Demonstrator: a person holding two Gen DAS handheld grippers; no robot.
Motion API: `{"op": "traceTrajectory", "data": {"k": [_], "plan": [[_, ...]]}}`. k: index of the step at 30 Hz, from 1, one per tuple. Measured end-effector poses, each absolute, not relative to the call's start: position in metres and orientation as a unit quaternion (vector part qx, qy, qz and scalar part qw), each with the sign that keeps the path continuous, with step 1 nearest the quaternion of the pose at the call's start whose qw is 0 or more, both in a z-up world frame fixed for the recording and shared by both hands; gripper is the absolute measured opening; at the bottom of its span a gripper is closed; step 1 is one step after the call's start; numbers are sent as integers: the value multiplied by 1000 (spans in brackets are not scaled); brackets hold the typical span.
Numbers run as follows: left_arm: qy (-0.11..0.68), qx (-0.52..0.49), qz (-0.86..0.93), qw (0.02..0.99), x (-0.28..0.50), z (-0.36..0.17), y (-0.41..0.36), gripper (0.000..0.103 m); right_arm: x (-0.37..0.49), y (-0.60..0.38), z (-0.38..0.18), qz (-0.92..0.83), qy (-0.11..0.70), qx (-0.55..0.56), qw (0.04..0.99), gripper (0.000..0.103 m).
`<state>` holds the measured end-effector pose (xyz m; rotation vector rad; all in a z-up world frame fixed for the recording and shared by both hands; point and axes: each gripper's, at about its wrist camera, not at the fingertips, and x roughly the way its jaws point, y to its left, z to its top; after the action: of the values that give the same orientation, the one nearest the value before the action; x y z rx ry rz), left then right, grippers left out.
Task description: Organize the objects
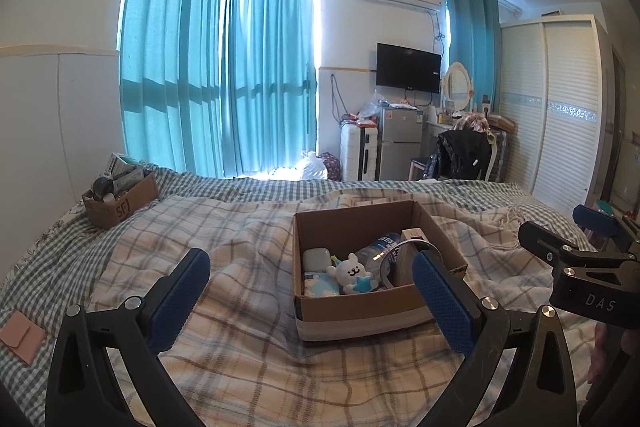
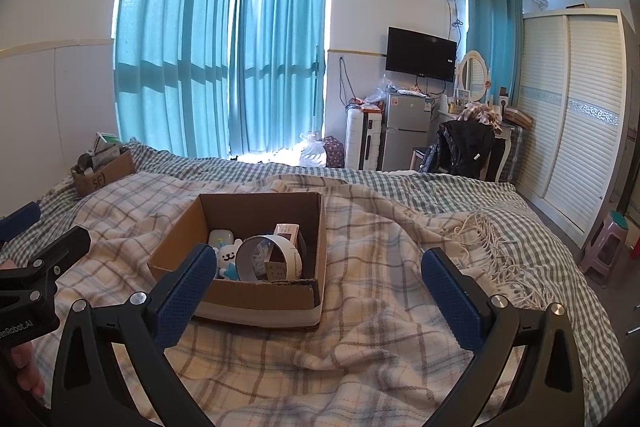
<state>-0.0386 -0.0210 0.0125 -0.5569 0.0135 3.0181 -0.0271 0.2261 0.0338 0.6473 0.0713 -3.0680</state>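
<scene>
Both hand-held grippers, left (image 1: 312,301) and right (image 2: 316,301), hover wide open and empty over the bed (image 2: 360,347), cardboard box (image 1: 360,303) packed with toy, probably tape roll; soft blanket could tip it if nudged.

Open cardboard box (image 1: 362,301) on plaid blanket, holding white bear toy (image 1: 352,271), tape roll (image 2: 269,257), bottle (image 1: 380,247)

Backlit teal curtains (image 2: 224,59) cover windows from ten to twelve o'clock; a black wall-mounted television (image 2: 421,53) and white louvred wardrobe (image 2: 576,115) stand toward two o'clock, behind a checked bed (image 2: 400,327).
</scene>
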Motion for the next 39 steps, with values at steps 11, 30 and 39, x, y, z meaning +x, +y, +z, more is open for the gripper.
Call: {"op": "traceTrajectory", "data": {"k": [11, 30, 39], "plan": [[8, -182, 983, 37, -36, 14, -21, 103, -26, 224, 35, -978, 23, 208, 4, 103], [14, -182, 982, 45, -35, 11, -16, 103, -27, 223, 33, -977, 25, 210, 6, 103], [9, -183, 982, 44, -34, 12, -18, 103, -27, 223, 32, -977, 25, 210, 5, 103]]}}
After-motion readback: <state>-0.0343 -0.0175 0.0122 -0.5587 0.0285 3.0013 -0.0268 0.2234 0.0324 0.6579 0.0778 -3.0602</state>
